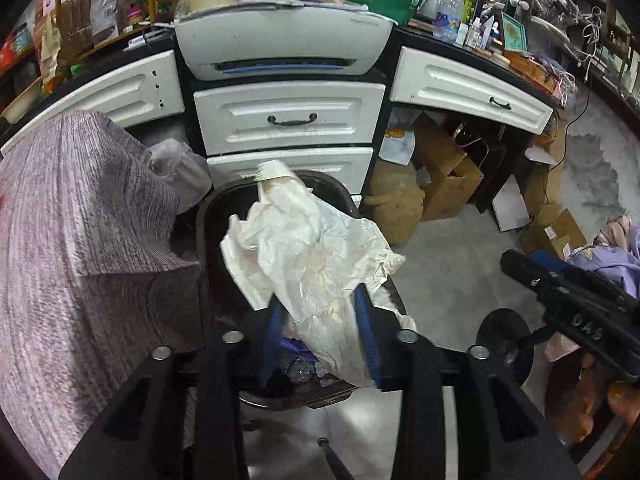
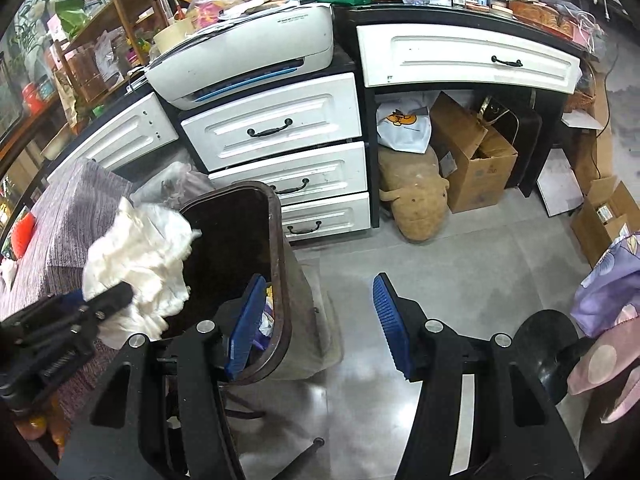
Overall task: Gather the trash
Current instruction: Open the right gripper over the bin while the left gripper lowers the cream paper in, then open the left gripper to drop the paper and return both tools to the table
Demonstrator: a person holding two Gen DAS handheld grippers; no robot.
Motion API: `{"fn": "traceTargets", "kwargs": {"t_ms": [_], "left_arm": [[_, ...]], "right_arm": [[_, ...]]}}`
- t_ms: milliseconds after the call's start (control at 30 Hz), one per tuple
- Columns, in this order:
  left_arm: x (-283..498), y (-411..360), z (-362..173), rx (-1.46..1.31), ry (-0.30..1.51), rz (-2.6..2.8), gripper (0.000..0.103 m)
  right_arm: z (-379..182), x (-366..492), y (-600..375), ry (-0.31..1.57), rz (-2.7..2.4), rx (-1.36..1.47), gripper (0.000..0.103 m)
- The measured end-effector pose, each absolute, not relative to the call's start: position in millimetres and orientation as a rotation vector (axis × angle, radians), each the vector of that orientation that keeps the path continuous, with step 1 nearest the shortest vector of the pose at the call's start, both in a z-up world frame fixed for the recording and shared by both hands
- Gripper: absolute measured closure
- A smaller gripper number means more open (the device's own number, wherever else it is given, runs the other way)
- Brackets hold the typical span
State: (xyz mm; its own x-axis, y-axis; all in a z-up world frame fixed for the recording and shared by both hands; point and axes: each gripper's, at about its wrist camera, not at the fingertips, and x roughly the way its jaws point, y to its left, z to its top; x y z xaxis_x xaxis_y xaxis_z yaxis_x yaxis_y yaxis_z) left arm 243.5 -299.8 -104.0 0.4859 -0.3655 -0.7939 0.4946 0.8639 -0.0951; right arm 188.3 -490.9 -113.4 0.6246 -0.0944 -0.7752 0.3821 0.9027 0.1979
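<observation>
Grey tiled floor (image 2: 460, 264) underfoot, cluttered room all round. Nearest, in the left wrist view: left gripper (image 1: 320, 336) poised over the mouth of the brown trash bin (image 1: 208, 216), blue pads either side of a crumpled sheet of white paper (image 1: 316, 252). Hard to tell whether those pads press the sheet or merely flank it; jaws part-spread, not clamped tight. Paper hanging above the bin opening, with scraps of other rubbish visible down inside.

Beside the bin on the left, a purple-grey cloth-covered block (image 1: 80, 240), just beside the rim. Right gripper (image 2: 320, 320) spread wide and holding nothing, one pad over the bin's near rim, the other over bare floor.

Further back: white drawers (image 2: 276, 120) just behind the bin, a white printer (image 2: 248, 60) on top, cardboard boxes (image 2: 472, 160) and a tan plush toy (image 2: 416, 208) under the desk.

Likely trouble: broad, light sheet catching on the rim, draping over the edge or sliding onto the cloth block rather than dropping in. Could also cling to a ribbed pad on release. Bin looks slim; a knock from either gripper might tip it.
</observation>
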Motion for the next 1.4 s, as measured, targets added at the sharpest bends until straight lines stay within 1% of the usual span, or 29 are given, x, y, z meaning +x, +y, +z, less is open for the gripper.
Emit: {"fn": "traceTargets", "kwargs": {"t_ms": [33, 100, 167, 200, 300, 367, 533, 633, 733, 867, 1167, 1233, 1400], "left_arm": [[244.3, -300.4, -105.7, 0.151, 0.930, -0.525, 0.053], [244.1, -301.3, -106.9, 0.149, 0.925, -0.521, 0.023], [241.9, -302.0, -106.2, 0.150, 0.910, -0.517, 0.015], [240.4, -302.4, -106.4, 0.156, 0.904, -0.513, 0.013], [237.7, -304.3, -107.2, 0.170, 0.910, -0.523, 0.011], [234.9, -304.6, -106.5, 0.171, 0.913, -0.534, 0.011], [217.9, -301.3, -95.3, 0.164, 0.884, -0.567, 0.009], [208.6, -293.2, -84.2, 0.149, 0.865, -0.576, 0.008], [199.8, -281.4, -70.5, 0.126, 0.839, -0.574, 0.007], [185.7, -263.7, -46.3, 0.099, 0.775, -0.574, 0.006], [171.1, -205.4, -12.1, 0.033, 0.651, -0.492, 0.006], [170.7, -190.2, -7.5, 0.021, 0.632, -0.460, 0.006], [172.5, -146.6, -2.1, -0.006, 0.616, -0.367, 0.006]], "right_arm": [[-112.8, 188.3, -492.0, 0.855, -0.284, 0.364, 0.047], [-112.1, 189.0, -493.8, 0.855, -0.285, 0.367, 0.047], [-110.9, 189.0, -494.7, 0.852, -0.288, 0.370, 0.047], [-110.4, 189.2, -495.4, 0.850, -0.289, 0.370, 0.047], [-109.4, 189.6, -495.9, 0.848, -0.291, 0.369, 0.047], [-108.9, 188.9, -496.2, 0.843, -0.291, 0.374, 0.034], [-105.8, 188.3, -499.3, 0.821, -0.294, 0.387, 0.032], [-103.4, 187.8, -501.7, 0.802, -0.290, 0.404, 0.023], [-100.8, 189.5, -502.6, 0.794, -0.289, 0.418, 0.022], [-96.7, 194.4, -498.5, 0.777, -0.262, 0.436, 0.016], [-71.3, 211.3, -453.2, 0.704, -0.129, 0.392, 0.011], [-66.4, 216.7, -438.8, 0.700, -0.100, 0.377, 0.010], [-50.7, 232.2, -391.3, 0.683, 0.003, 0.330, 0.010]]}}
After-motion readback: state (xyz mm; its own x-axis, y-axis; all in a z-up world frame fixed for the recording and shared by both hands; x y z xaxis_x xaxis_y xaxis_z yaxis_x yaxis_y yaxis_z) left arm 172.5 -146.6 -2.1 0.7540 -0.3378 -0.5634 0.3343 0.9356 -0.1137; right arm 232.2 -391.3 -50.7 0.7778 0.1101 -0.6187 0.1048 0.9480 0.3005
